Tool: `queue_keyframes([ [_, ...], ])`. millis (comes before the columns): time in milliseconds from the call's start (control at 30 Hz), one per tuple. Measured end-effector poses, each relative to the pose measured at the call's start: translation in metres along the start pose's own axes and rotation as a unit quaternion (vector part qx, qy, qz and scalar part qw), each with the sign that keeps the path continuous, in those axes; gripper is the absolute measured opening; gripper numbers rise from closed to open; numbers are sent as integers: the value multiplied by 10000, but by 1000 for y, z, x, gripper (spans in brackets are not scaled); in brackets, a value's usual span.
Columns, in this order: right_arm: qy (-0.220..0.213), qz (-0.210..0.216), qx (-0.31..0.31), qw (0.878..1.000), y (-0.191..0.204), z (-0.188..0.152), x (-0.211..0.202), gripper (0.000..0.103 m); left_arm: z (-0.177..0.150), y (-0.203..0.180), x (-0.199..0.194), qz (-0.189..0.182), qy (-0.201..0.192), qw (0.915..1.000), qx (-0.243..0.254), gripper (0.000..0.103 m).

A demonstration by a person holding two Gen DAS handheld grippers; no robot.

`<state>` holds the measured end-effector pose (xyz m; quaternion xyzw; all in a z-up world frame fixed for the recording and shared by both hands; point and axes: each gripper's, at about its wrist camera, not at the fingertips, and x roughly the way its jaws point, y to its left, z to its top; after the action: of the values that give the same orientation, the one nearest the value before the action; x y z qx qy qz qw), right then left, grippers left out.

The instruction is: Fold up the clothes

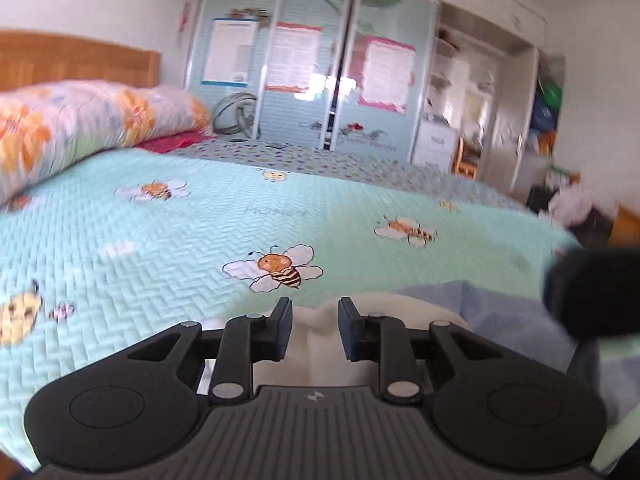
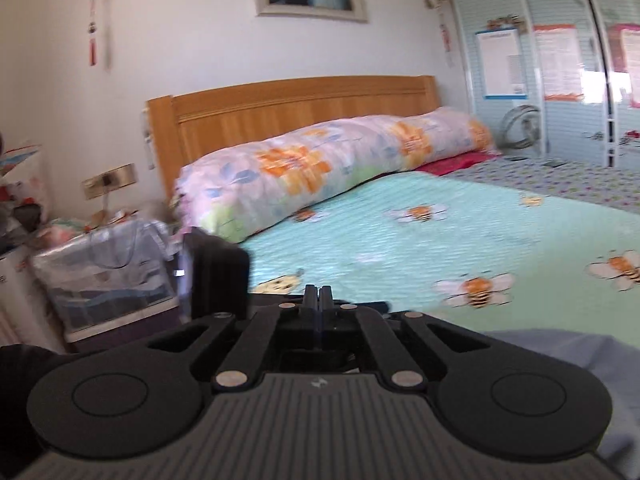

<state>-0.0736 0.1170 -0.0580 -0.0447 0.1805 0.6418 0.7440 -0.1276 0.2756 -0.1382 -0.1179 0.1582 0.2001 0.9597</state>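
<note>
Two grippers hover at the bed's (image 1: 160, 220) near edge: left gripper (image 1: 314, 330) gapes astride cream garment (image 1: 316, 344); right gripper (image 2: 319, 312) pinched closed, seemingly empty.

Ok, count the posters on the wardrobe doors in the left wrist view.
3, all on the wardrobe: blue-bordered poster leftmost, orange-bordered poster in the middle, pink-bordered poster rightmost.
</note>
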Motion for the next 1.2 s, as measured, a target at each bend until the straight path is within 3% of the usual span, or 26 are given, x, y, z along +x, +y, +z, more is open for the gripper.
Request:
queue_keyframes([
  [100,-177,-200,173,9995,5,-3,-4,2,12,17,-2,114,-36,9997,-221,32],
  [167,-314,-494,618,9964,-14,-4,-16,9,20,33,-6,-169,194,9987,-438,32],
  [233,-197,-651,1271,9896,-48,-10,-23,45,20,40,-13,-598,360,9957,-616,32],
  [267,-41,-657,1718,9829,-73,-19,-24,49,17,36,-18,-848,453,9936,-585,33],
  [333,181,-820,2411,9669,-113,-38,-19,49,7,22,-29,-1282,643,9888,-407,35],
  [400,369,-933,2703,9575,-136,-53,-8,49,-4,3,-35,-1595,827,9836,-141,36],
  [500,754,-640,3071,9465,-142,-72,22,49,-21,-18,-23,-1619,1209,9787,370,39],
  [533,835,-590,3095,9454,-134,-75,30,42,-27,-23,-15,-1536,1400,9768,507,40],
  [600,767,-163,2847,9554,-106,-69,32,30,-36,-23,-1,-1370,1644,9752,557,40],
  [667,718,324,2354,9687,-71,-56,30,30,-43,-15,14,-1324,1818,9734,431,41],
  [767,763,588,1999,9751,-42,-43,28,30,-46,-6,19,-1369,1851,9729,237,43],
  [900,356,-96,2202,9748,-61,-43,12,34,-47,-1,15,-1427,1848,9723,141,44],
  [933,251,-230,2411,9699,-76,-45,6,40,-48,-1,14,-1439,1846,9721,135,44],
  [1033,441,-435,2909,9547,-112,-57,12,43,-49,0,16,-1452,1845,9720,128,45],
  [1200,1196,154,3461,9304,-130,-91,56,45,-52,3,15,-1408,1901,9716,91,45],
])
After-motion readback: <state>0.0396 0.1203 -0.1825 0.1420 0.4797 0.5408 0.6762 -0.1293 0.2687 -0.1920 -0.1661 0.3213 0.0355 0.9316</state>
